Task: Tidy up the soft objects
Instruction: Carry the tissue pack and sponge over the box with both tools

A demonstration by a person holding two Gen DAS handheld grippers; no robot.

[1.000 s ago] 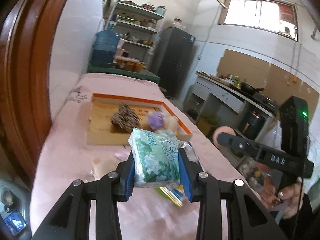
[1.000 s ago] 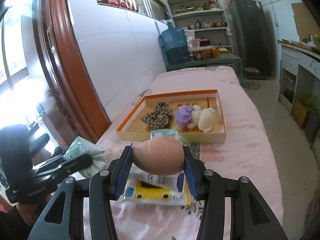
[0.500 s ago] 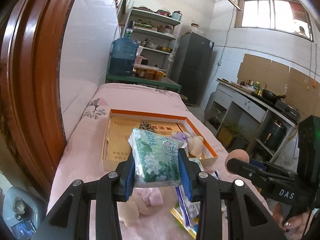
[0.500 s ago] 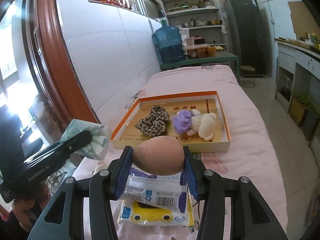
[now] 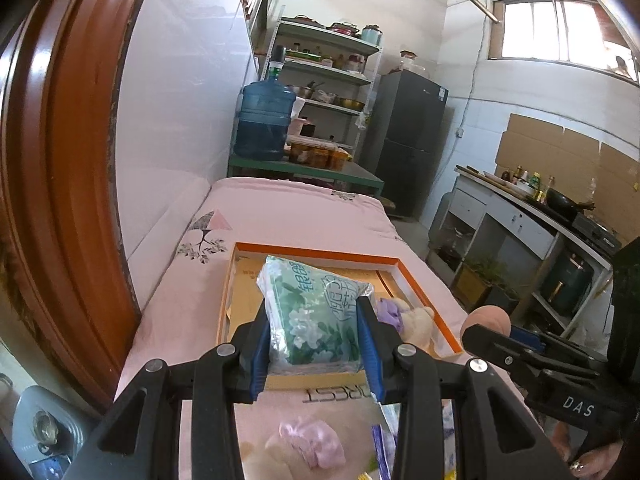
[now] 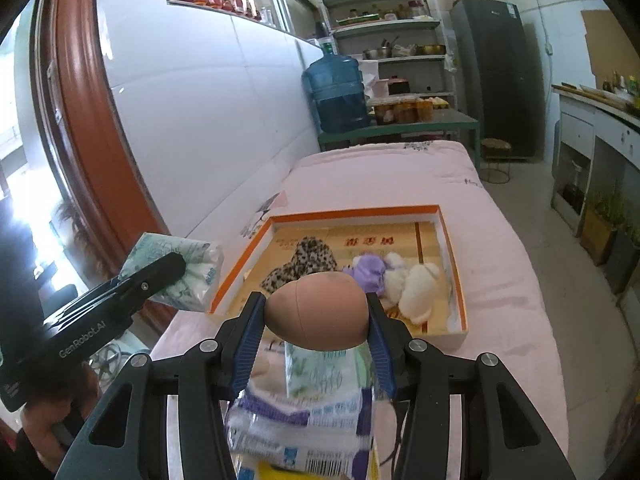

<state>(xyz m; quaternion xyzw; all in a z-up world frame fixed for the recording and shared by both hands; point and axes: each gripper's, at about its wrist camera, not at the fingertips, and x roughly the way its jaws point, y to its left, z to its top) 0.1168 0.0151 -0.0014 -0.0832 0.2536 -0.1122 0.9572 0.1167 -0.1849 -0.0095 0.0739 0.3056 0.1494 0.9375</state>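
Note:
My left gripper is shut on a green flowered tissue pack, held just above the near edge of the orange-rimmed cardboard tray. My right gripper is shut on a tan egg-shaped sponge, in the air before the tray. Inside the tray lie a leopard-print scrunchie, a purple scrunchie and a cream plush piece. The left gripper with its tissue pack also shows at the left of the right wrist view.
Loose packets and a pink soft item lie on the pink cloth near me. A white wall and red-brown door frame run along the left. A water jug, shelves and a fridge stand beyond.
Both grippers have moved forward towards the tray with their loads still held. The tray now looks larger and nearer in both views.

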